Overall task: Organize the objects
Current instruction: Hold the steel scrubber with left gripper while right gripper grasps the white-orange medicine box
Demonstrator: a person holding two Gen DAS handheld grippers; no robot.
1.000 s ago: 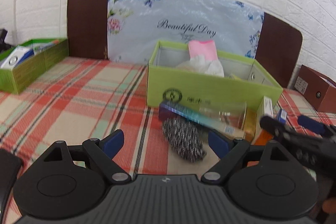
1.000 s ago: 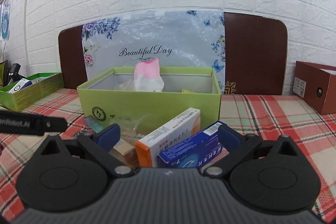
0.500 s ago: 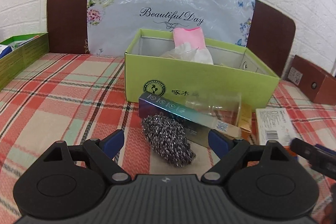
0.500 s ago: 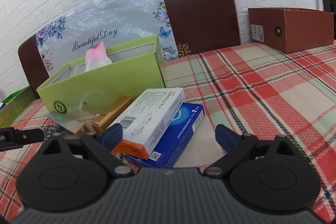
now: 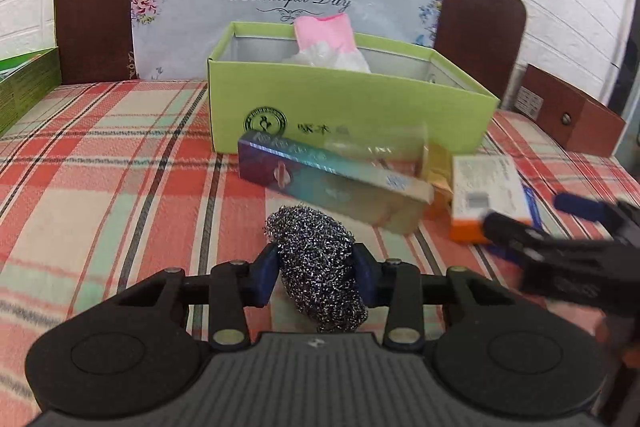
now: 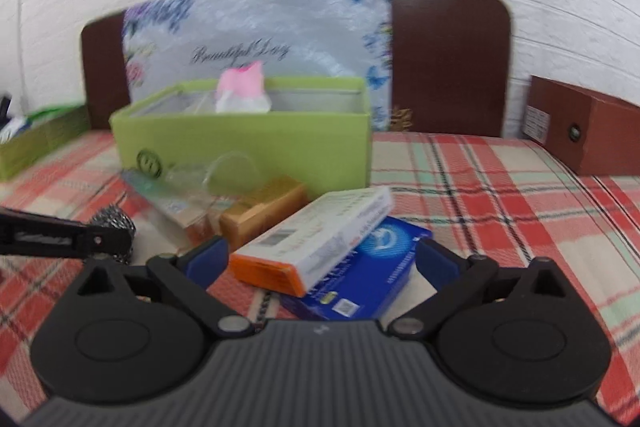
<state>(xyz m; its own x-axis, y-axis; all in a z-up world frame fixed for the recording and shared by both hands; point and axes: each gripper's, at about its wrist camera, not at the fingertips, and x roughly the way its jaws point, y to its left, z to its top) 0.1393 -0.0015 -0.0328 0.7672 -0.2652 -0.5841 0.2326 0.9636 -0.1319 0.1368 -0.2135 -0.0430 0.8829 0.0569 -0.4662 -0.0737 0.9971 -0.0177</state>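
A green box [image 5: 352, 115] stands far on the plaid surface [image 5: 120, 163]. Right tongs [image 6: 320, 263] gape wide around stacked cartons [image 6: 316, 239]; left tongs [image 5: 316, 271] pinch the near steel scourer [image 5: 316, 259], best lifted gently, high over the rim.

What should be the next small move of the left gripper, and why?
Probably lift it straight up: the left gripper is shut on the steel scourer, which seems to rest on the tablecloth, and the green box stands open behind.
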